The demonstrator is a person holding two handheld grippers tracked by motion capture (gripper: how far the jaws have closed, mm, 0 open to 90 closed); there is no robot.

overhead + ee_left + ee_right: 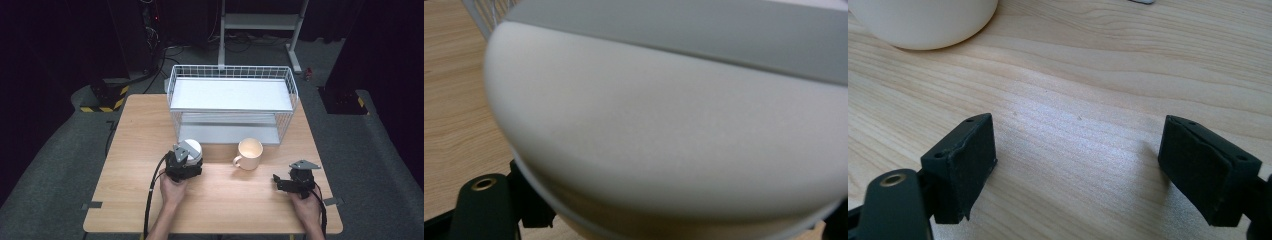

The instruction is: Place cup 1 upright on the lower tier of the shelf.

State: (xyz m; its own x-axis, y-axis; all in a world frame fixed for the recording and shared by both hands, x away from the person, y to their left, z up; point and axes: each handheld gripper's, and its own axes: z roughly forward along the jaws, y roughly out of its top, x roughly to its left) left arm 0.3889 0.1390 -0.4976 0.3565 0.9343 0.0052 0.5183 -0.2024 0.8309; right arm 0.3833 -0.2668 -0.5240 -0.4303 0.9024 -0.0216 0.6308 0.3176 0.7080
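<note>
So, left to right. Left gripper [186,159] sits at the left-centre of the wooden table [140,130], held by the left hand [172,189], cable trailing back toward the near edge. It is right up against a white cup [193,149]; in the left gripper view the white cup [664,135] bulges between the jaws, one black jaw touching its lower left side, the other jaw cut off at the frame edge, so looks clamped on it. Behind stands a white wire rack [232,102] with two shelves. Just right of the white cup, apart from it, a cream mug [249,153] stands upright, handle toward the left. Right gripper [280,181], held by the right hand [306,207], rests low near the table's right edge, jaws spread wide over bare wood, nothing between them; cream mug's base [923,22] shows up ahead on the left.
</note>
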